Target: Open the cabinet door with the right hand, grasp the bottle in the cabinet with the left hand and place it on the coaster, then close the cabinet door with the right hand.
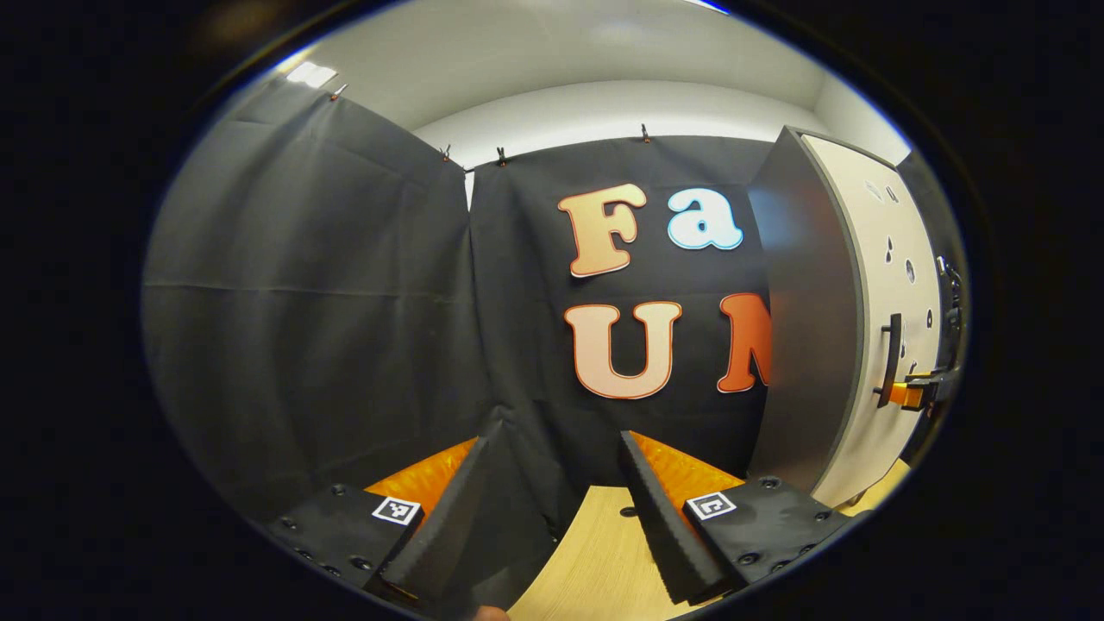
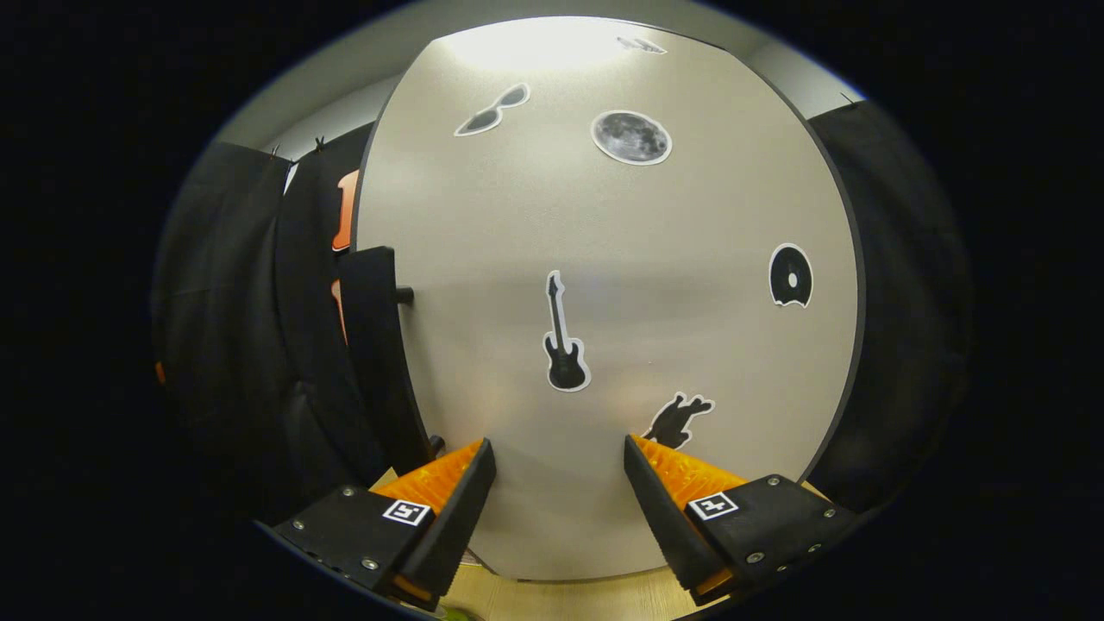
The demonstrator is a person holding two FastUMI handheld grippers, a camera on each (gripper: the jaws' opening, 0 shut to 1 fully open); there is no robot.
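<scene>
1. Black cloth (image 1: 328, 302) hangs round the booth under a white ceiling, and a pale wood table (image 1: 595, 561) shows at the bottom of the left gripper view.
2. Left gripper (image 1: 561, 509): its jaws stand wide apart with nothing between them. It hangs over the table near the cloth, touching nothing.
3. At the right of that view stands the cabinet (image 1: 811, 345), grey on its side, with its pale door (image 1: 888, 285) shut.
4. A dark bar handle (image 1: 890, 358) sits upright on the door. The other gripper's fingers (image 1: 914, 394) reach in from the right edge at the level of the handle's lower end; whether they touch it I cannot tell.
5. Right gripper (image 2: 559, 509): its jaws are also wide apart and hold nothing. It points straight at the door (image 2: 673, 302), close to it.
6. In the right gripper view the handle (image 2: 371, 345) stands at the door's left edge, well left of the fingers.
7. Stickers on the door: sunglasses (image 2: 492, 109), a moon (image 2: 631, 137), a guitar (image 2: 562, 341), a disc (image 2: 790, 275), and a dark animal shape (image 2: 677, 418) just above the right finger.
8. No legible writing shows on the door; each finger block carries a small square black-and-white marker (image 2: 712, 504).
9. With the door shut, I cannot tell where the bottle stands.
</scene>
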